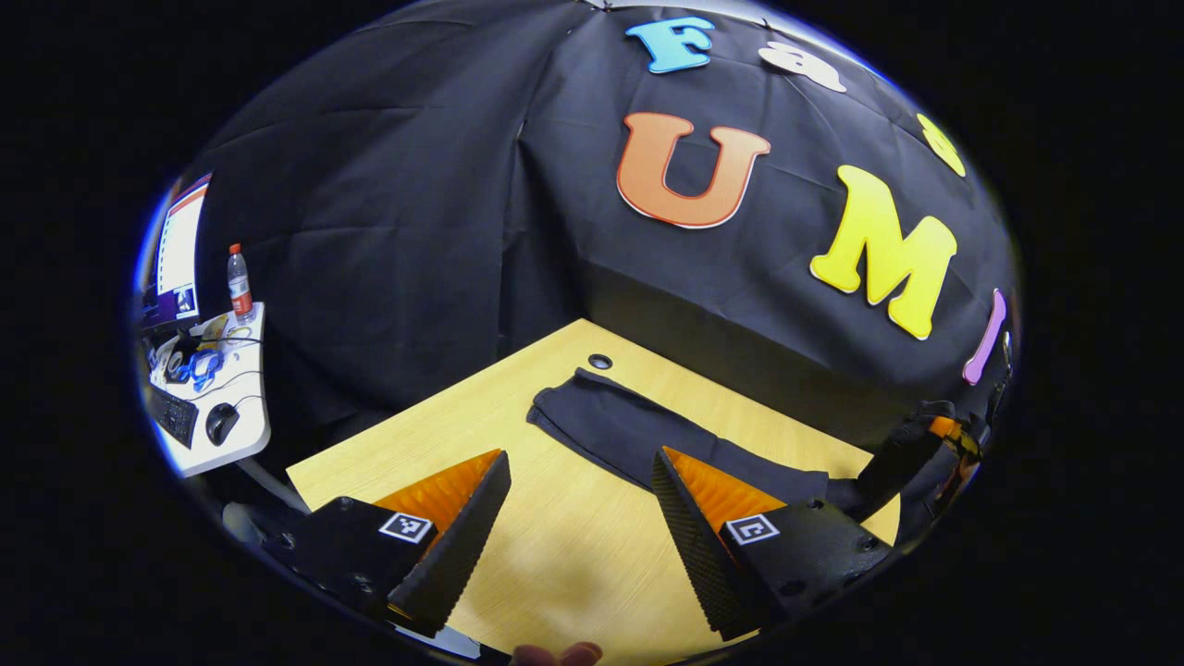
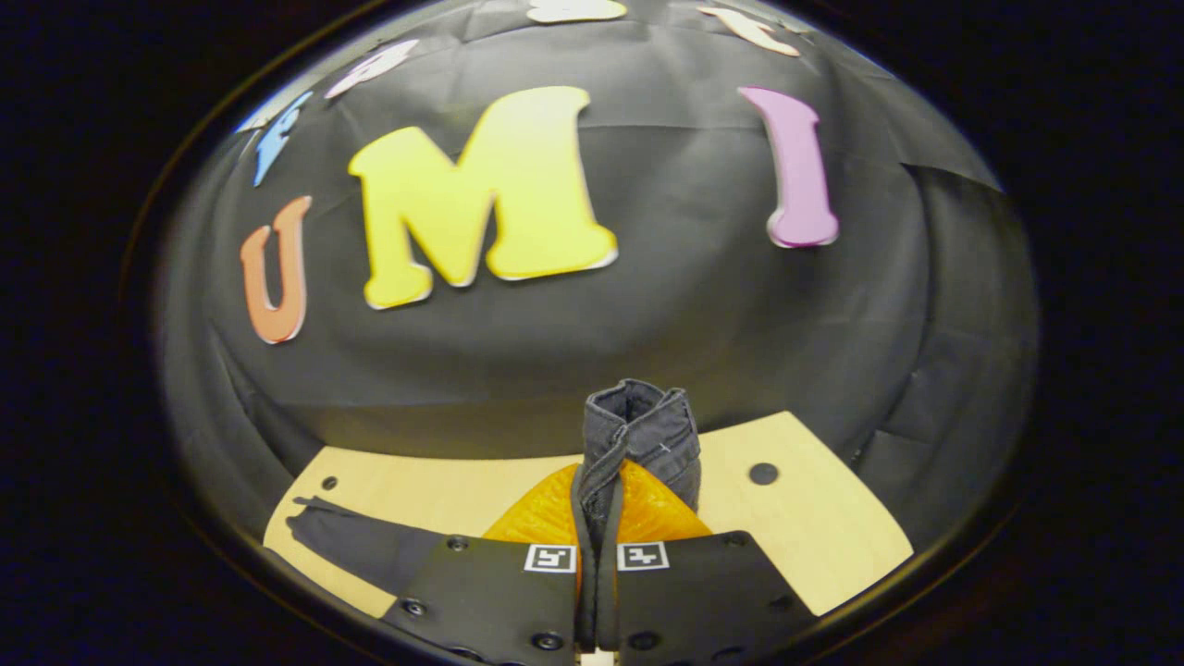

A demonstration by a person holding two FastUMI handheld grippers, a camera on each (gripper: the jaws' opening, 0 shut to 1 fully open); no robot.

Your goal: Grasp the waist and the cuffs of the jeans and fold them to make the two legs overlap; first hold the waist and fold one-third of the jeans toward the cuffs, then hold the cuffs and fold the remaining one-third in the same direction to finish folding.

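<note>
Dark jeans (image 1: 638, 435) lie as a long strip across the wooden table (image 1: 555, 546), with one narrow end near a hole in the tabletop. My left gripper (image 1: 581, 455) hovers open over the table just in front of the strip, nothing between its fingers. At the strip's right end, the left gripper view shows my right gripper (image 1: 911, 453) at the cloth. In the right gripper view, my right gripper (image 2: 601, 476) is shut on a bunched, thick-seamed end of the jeans (image 2: 638, 421), which sticks up past the fingertips. The rest of the strip (image 2: 356, 544) trails off to the left on the table.
A white side desk (image 1: 240, 416) stands far left with a monitor (image 1: 180, 254), a keyboard (image 1: 173, 414), a mouse (image 1: 222, 423) and a bottle (image 1: 240, 285). The tabletop has round holes (image 1: 599, 361) (image 2: 763, 474). Black cloth walls close the table's far sides. A fingertip (image 1: 560, 655) shows at the bottom.
</note>
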